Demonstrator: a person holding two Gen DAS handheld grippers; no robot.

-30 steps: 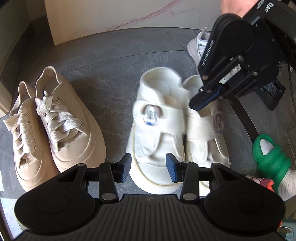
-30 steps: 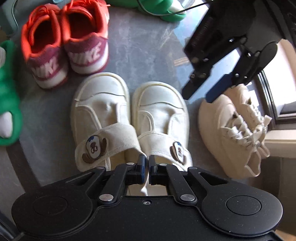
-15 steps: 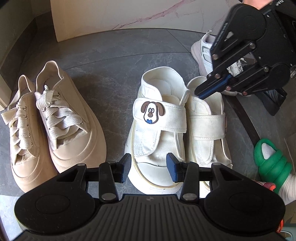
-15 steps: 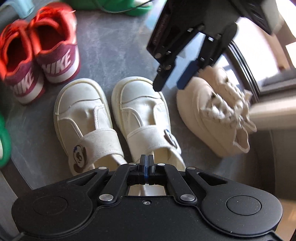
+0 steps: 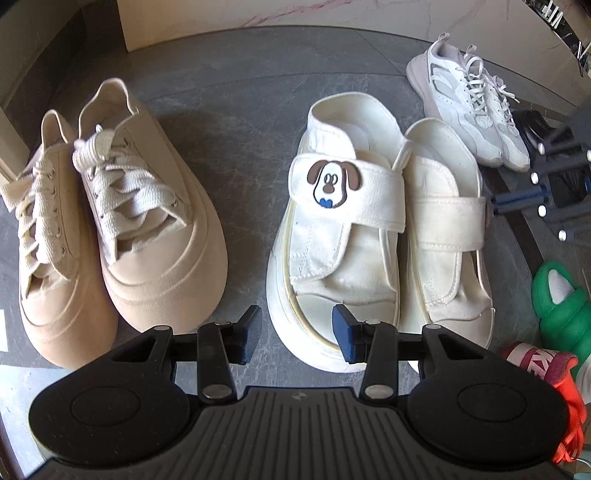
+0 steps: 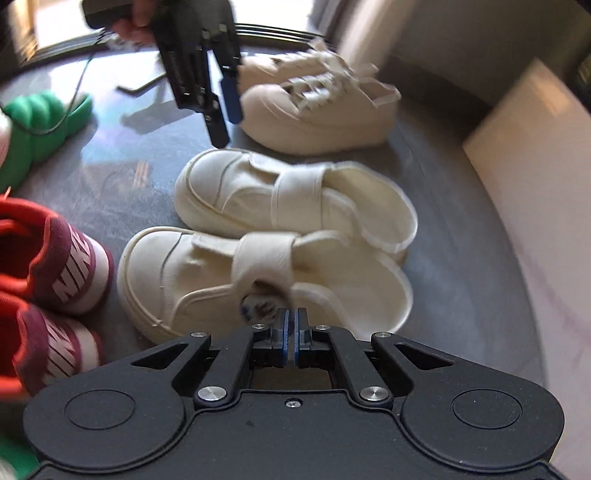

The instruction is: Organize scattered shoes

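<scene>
From the left wrist camera, the left gripper (image 5: pixel 295 332) hangs with its jaws parted and nothing between them, just above the toe of the white dog-face strap shoe (image 5: pixel 334 236). That shoe is the landmark: its mate, a second white strap shoe (image 5: pixel 448 236), lies touching it on the right side, toes level. Well apart to the left of it sits a pair of beige lace-up platform sneakers (image 5: pixel 110 221), side by side and touching each other. Beyond it, to the upper right, lies a white trainer (image 5: pixel 469 107). To the lower right of it are a green foam sandal (image 5: pixel 561 306) and part of an orange-red Nike sneaker (image 5: pixel 546 373). At the right edge, part of the right gripper's black body shows. All rest on the dark grey stone floor (image 5: pixel 240 122).

From the right wrist camera, the right gripper (image 6: pixel 291 341) is clenched, its blue pads pressed together with nothing between them, hovering over the near white strap shoe (image 6: pixel 266 280). The dog-face shoe (image 6: pixel 295 199) lies touching it on the far side. The beige sneakers (image 6: pixel 321 107) stand beyond that. Left of the near strap shoe sit the two Nike sneakers (image 6: pixel 55 280), with the green sandal (image 6: pixel 40 129) farther off. The left gripper (image 6: pixel 225 110) hangs above the far shoe's toe, released, held by a hand (image 6: pixel 133 22).
</scene>
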